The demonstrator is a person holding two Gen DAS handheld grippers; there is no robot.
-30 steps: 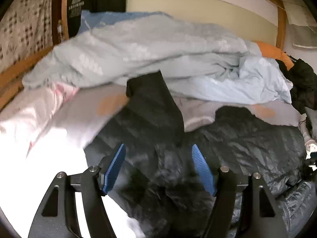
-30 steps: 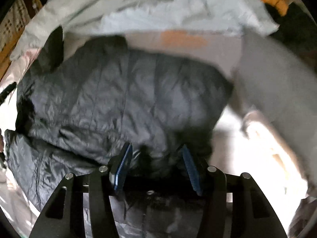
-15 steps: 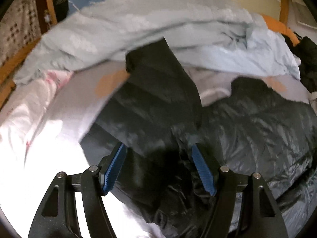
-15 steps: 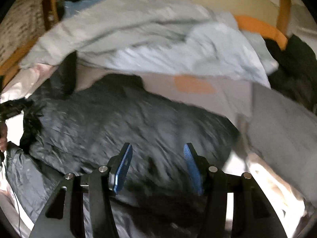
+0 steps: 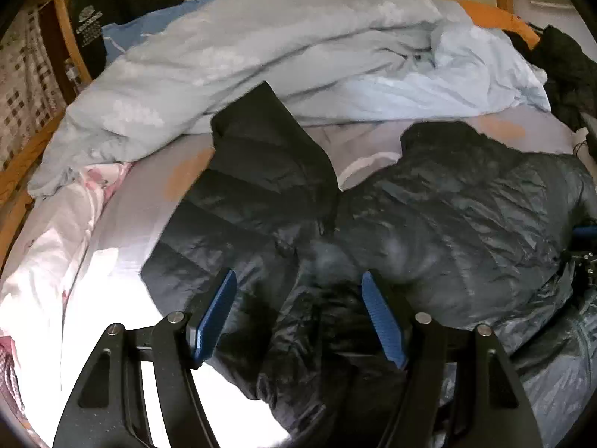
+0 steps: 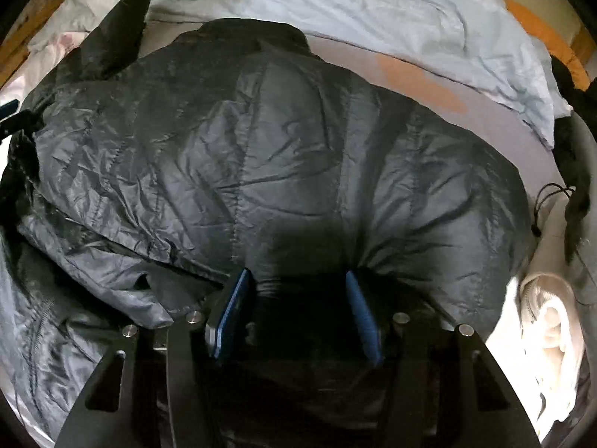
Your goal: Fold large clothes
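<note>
Since a second ago both grippers have dropped closer to the jacket [image 6: 261, 142], which now fills more of each view. The right gripper [image 6: 294, 313] points steeply down, its jaws pinching a gathered bunch of jacket fabric near the hem. The left gripper [image 5: 298, 317] tilts down over the jacket's left side; its jaws stand apart with fabric lying between the blue pads [image 5: 216, 313], and whether they press it cannot be told. The jacket lies spread on the bed sheet [image 5: 123, 224], one sleeve [image 5: 268, 138] reaching toward the duvet [image 5: 280, 48] beyond. Only the right view shows white clothing [image 6: 548, 321] right of the jacket; only the left shows the wooden frame [image 5: 71, 33] behind the duvet.
</note>
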